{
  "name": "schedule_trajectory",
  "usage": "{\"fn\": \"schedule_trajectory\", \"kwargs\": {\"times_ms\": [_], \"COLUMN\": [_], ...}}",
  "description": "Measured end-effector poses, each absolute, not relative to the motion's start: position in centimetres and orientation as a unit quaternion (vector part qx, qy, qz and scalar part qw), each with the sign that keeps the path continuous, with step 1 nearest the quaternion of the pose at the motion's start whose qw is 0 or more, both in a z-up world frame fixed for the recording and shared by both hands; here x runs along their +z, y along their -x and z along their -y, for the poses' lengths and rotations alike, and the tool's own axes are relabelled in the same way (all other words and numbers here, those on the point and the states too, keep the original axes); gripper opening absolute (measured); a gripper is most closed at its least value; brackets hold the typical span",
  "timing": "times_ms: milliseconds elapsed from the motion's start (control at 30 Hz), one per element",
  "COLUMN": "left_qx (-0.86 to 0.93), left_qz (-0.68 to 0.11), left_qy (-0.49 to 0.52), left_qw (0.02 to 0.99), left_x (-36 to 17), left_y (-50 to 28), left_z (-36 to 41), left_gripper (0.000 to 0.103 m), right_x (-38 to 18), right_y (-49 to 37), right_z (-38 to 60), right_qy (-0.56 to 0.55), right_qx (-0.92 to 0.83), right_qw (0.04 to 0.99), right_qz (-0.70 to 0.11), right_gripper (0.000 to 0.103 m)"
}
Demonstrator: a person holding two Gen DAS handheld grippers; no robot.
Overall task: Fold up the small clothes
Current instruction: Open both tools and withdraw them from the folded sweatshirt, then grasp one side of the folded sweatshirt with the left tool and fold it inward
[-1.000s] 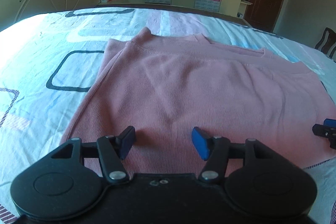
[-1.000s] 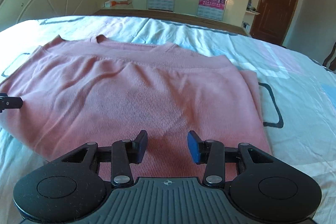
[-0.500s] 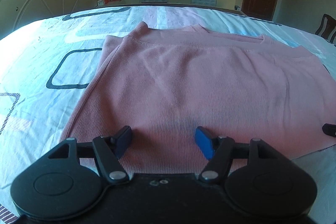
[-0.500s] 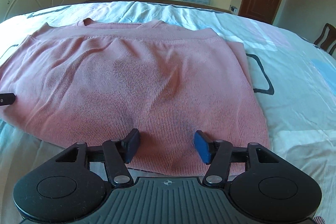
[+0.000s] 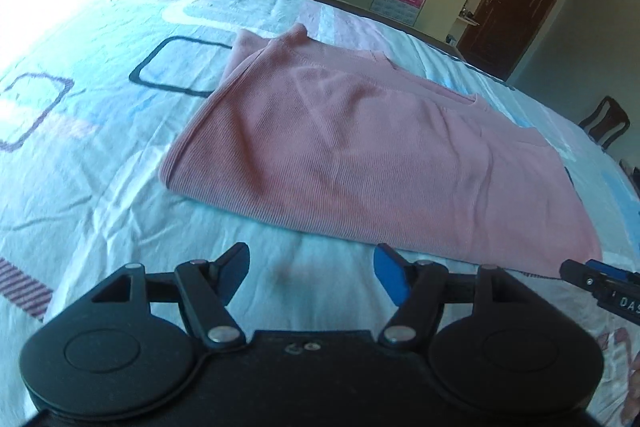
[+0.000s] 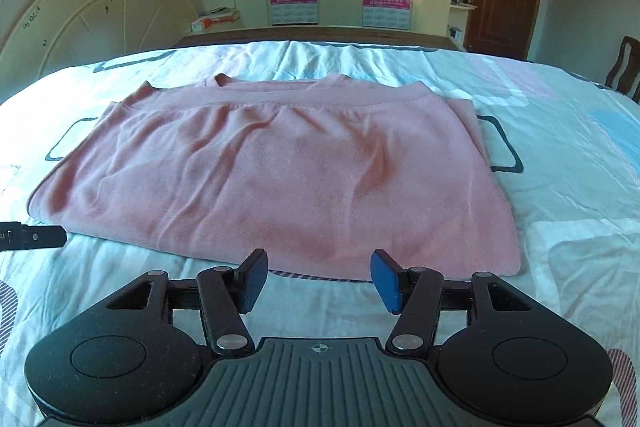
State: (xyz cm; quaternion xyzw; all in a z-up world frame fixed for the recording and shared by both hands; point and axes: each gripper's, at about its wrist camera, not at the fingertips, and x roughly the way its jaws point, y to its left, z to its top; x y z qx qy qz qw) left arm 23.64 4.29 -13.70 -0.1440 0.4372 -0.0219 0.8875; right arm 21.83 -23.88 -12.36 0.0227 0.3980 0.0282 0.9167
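We have the pink sweater [image 6: 276, 179] folded in half on the bed [image 6: 560, 163]; both hand-held grippers, left [image 5: 312, 273] and right [image 6: 318, 277], gape empty, jaws just widened. Further folds likely remain.

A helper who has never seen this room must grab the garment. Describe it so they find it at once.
Start at the bed, covered by a pale sheet printed with dark rounded rectangles. In its middle lies the pink ribbed knit top, folded flat, neckline toward the wardrobe. It is the only plain pink thing on the patterned sheet.
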Motion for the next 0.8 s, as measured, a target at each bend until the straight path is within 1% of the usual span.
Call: {"fn": "schedule_trajectory", "kwargs": {"times_ms": [167,300,467,533,600,633,700,767,800], "left_qx": [-0.009,-0.001,0.013,0.012,0.012,0.012,0.008,0.004,0.001], "left_qz": [-0.447,-0.424,-0.387,-0.377,-0.37,-0.367,-0.368,-0.367,-0.366], "left_qy": [0.239,0.323,0.394,0.405,0.406,0.408,0.413,0.416,0.417], "left_qw": [0.862,0.846,0.834,0.833,0.835,0.836,0.833,0.832,0.832], "left_x": [-15.2,-16.7,-17.7,-18.0,-18.4,-18.7,-19.1,-19.5,-19.7], "left_y": [-24.3,-25.6,-27.6,-28.6,-29.6,-30.2,-30.8,-31.3,-31.4], "left_z": [-5.8,-7.0,-8.5,-8.9,-9.2,-9.4,-9.8,-10.1,-10.3], "left_gripper": [0.067,0.066,0.065,0.06,0.047,0.043,0.03,0.022,0.021], "right_x": [-13.1,-13.6,-13.5,-13.3,-13.3,-13.4,-13.5,-13.5,-13.6], "right_y": [-24.3,-26.2,-28.1,-29.1,-30.2,-30.9,-32.1,-32.9,-33.4], "right_z": [22.3,22.2,22.1,22.0,21.7,21.4,20.8,20.2,19.7], "right_qy": [-0.02,-0.034,-0.03,-0.035,-0.032,-0.031,-0.031,-0.029,-0.025], "right_qx": [0.067,0.088,0.095,0.094,0.088,0.085,0.078,0.073,0.07], "right_qw": [0.915,0.914,0.915,0.917,0.919,0.919,0.919,0.921,0.921], "right_qz": [-0.397,-0.394,-0.39,-0.387,-0.383,-0.384,-0.385,-0.383,-0.383], "right_gripper": [0.057,0.057,0.057,0.057,0.057,0.057,0.057,0.057,0.057]}}
